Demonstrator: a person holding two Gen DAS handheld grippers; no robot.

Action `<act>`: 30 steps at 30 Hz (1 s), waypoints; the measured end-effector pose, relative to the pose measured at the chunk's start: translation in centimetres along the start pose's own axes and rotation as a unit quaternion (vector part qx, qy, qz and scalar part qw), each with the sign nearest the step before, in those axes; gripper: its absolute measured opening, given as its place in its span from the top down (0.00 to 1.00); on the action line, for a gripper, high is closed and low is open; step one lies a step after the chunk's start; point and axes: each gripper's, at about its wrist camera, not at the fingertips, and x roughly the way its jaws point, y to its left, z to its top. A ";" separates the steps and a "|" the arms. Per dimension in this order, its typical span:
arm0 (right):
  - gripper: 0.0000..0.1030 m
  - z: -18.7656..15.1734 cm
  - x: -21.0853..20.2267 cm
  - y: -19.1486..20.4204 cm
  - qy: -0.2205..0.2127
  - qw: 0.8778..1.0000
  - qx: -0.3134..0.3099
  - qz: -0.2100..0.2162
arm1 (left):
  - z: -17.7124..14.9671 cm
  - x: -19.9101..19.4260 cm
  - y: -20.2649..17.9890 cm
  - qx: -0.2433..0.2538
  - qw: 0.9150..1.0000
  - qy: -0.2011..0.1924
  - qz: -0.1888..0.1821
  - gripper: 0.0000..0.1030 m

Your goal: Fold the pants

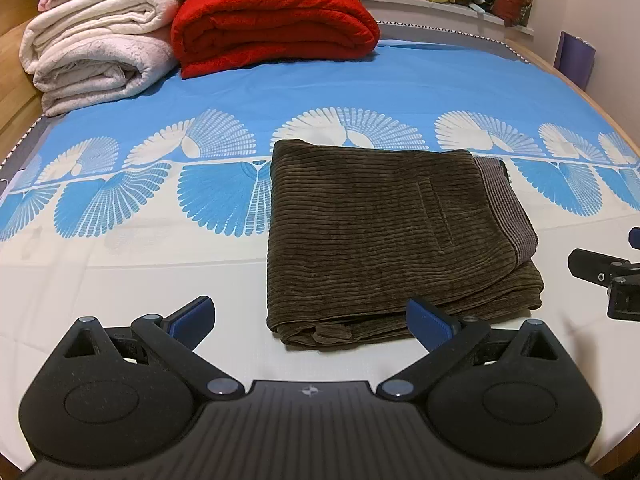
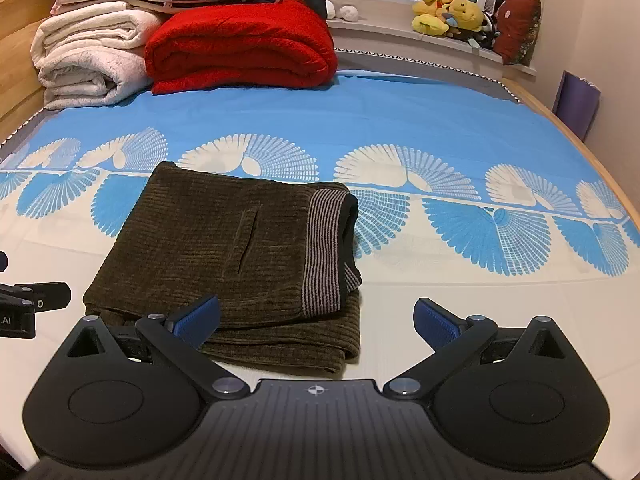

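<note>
Brown corduroy pants (image 1: 384, 232) lie folded into a flat rectangle on the bed, their striped waistband (image 1: 508, 208) on the right side. My left gripper (image 1: 310, 322) hovers open just short of the near folded edge, nothing between its blue pads. In the right wrist view the same pants (image 2: 224, 248) sit left of centre. My right gripper (image 2: 316, 322) is open and empty over the pants' near right corner. Each gripper shows at the other view's edge: the right one (image 1: 608, 276), the left one (image 2: 28, 304).
The bed sheet (image 1: 360, 88) is blue and white with a fan pattern. At the far left lie a folded red blanket (image 1: 272, 24) and rolled white blankets (image 1: 92, 48). Plush toys (image 2: 452, 12) sit on the window ledge. A wooden bed frame (image 2: 580, 144) runs along the right.
</note>
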 end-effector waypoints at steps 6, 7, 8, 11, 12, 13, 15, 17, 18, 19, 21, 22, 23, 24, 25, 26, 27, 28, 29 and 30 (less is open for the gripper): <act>0.01 -0.1 0.0 -0.1 0.001 1.000 -0.002 0.001 | -0.1 0.0 0.1 0.001 1.000 -0.001 -0.001 0.01; 0.01 -0.1 0.0 0.0 0.001 1.000 -0.002 0.001 | -0.1 0.0 0.2 0.002 1.000 -0.001 -0.001 0.01; 0.01 -0.1 0.0 0.0 0.001 1.000 -0.002 0.001 | -0.1 0.0 0.2 0.003 1.000 -0.001 -0.001 0.01; 0.01 -0.1 0.1 0.0 0.002 1.000 -0.004 0.002 | -0.1 0.0 0.2 0.003 1.000 -0.002 -0.002 0.01; 0.01 -0.2 0.1 -0.1 0.002 1.000 -0.005 0.002 | -0.1 0.0 0.2 0.003 1.000 -0.002 -0.002 0.01; 0.01 -0.2 0.1 -0.1 0.002 1.000 -0.006 0.003 | -0.1 0.0 0.2 0.003 1.000 -0.002 -0.002 0.01; 0.01 -0.2 0.1 0.0 0.002 1.000 -0.005 0.002 | -0.1 0.0 0.2 0.003 1.000 -0.001 -0.002 0.01; 0.01 -0.2 0.1 0.0 0.003 1.000 -0.006 0.002 | -0.1 0.0 0.2 0.004 1.000 -0.002 -0.003 0.01; 0.01 -0.2 0.1 -0.1 0.002 1.000 -0.007 0.003 | -0.1 0.0 0.2 0.005 1.000 -0.002 -0.002 0.01; 0.01 -0.2 0.1 -0.1 0.002 1.000 -0.007 0.003 | -0.1 0.0 0.2 0.005 1.000 -0.002 -0.003 0.01; 0.01 -0.2 0.2 -0.1 0.003 1.000 -0.008 0.003 | -0.1 0.0 0.2 0.005 1.000 -0.002 -0.003 0.01; 0.01 -0.2 0.2 -0.1 0.003 1.000 -0.008 0.004 | -0.1 0.0 0.2 0.005 1.000 -0.002 -0.003 0.01; 0.01 -0.2 0.2 -0.1 0.003 1.000 -0.008 0.004 | -0.1 0.0 0.2 0.006 1.000 -0.002 -0.003 0.01; 0.01 -0.2 0.2 -0.1 0.003 1.000 -0.008 0.004 | -0.1 0.0 0.2 0.006 1.000 -0.002 -0.003 0.01; 0.01 -0.2 0.2 -0.1 0.003 1.000 -0.009 0.004 | -0.1 0.0 0.2 0.006 1.000 -0.002 -0.003 0.01; 0.01 -0.2 0.2 -0.1 0.004 1.000 -0.008 0.003 | -0.2 0.0 0.2 0.007 1.000 -0.002 -0.003 0.01; 0.01 -0.2 0.2 -0.1 0.003 1.000 -0.009 0.004 | -0.2 0.0 0.2 0.007 1.000 -0.002 -0.003 0.01; 0.01 -0.2 0.2 -0.1 0.003 1.000 -0.009 0.004 | -0.2 0.0 0.2 0.007 1.000 -0.002 -0.003 0.01; 0.01 -0.2 0.2 -0.2 0.003 1.000 -0.009 0.004 | -0.2 0.0 0.2 0.007 1.000 -0.002 -0.003 0.01; 0.01 -0.2 0.2 -0.2 0.004 1.000 -0.010 0.005 | -0.2 0.0 0.1 0.007 1.000 -0.002 -0.002 0.01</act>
